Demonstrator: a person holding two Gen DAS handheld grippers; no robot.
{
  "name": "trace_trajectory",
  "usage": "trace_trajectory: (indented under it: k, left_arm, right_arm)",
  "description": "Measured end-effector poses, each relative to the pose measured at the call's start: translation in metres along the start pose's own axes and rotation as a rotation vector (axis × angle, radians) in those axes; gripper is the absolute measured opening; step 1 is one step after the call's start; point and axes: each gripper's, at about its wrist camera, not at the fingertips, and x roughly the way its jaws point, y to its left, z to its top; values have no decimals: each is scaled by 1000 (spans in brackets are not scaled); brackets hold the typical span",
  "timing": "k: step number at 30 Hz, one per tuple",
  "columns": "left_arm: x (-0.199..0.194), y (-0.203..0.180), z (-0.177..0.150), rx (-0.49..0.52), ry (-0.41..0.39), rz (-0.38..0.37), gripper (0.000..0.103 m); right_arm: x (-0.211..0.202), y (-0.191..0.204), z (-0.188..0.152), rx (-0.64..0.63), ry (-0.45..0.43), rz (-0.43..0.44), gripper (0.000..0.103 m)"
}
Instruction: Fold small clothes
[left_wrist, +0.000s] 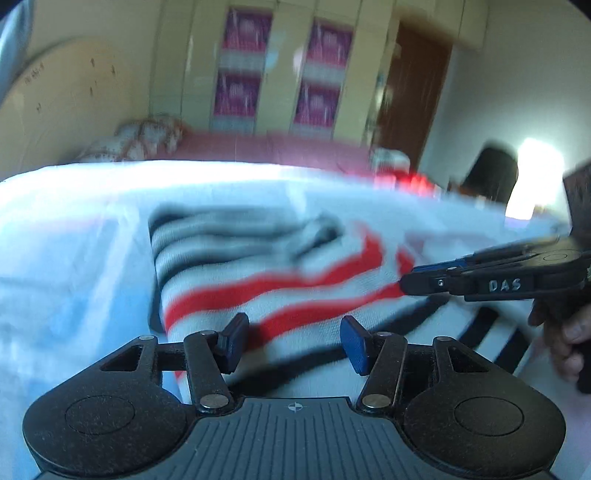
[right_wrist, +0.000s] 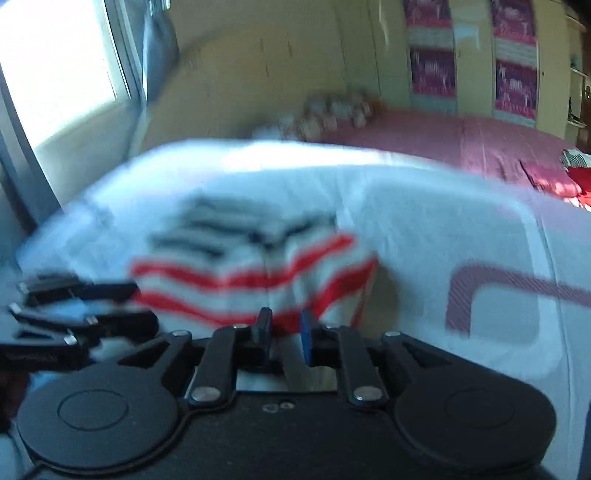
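Striped garment (left_wrist: 266, 280) half-folded: left gripper (left_wrist: 295, 341) apart above its near edge, right gripper (right_wrist: 285, 334) slightly apart, empty; grip both near corners evenly.

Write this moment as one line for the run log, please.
garment: striped red, black and white knitted cloth, partly folded on white sheet | left hand-held gripper: open, empty | right hand-held gripper: narrowly open

A white sheet (right_wrist: 424, 206) covers the work surface; it has a dark red rounded outline printed toward 3 o'clock. A striped garment (right_wrist: 258, 266), white with black and red bands, lies directly on it, partly folded, around the centre.
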Motion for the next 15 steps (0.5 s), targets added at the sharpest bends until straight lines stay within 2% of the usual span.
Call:
trace_trajectory:
  k: [3,4,7,9,10,12,14,15]
  left_arm:
    - [-16,-10,-1,2,-28,18,55]
    - [-26,-12,-3,0,-52,16,55]
    - [-53,-19,-19,-12,-90,22,55]
    - [-53,-25,-34,-10,-37,39,56]
    - [-54,-29,-40,22,-38,49,56]
    - [-61,-41,-41,74,-34,95,60]
    - [-83,-49,-38,61,-66,88,62]
    - [-97,-52,-37,49,-93,88,72]
  right_arm:
    - [-15,4,-6,24,-33,-13,17]
    - [-28,6,-6,23,-59,-10,20]
    - [-63,18,-21,-22,-119,14,19]
    - [-58,22,-37,-68,-44,-22,18]
    - [-49,18,-45,-68,-12,-38,19]
    - [-52,15,-44,-13,-25,-29,18]
    - [-72,19,-36,3,-68,-29,23]
    - [-89,21,-35,8,-113,-15,34]
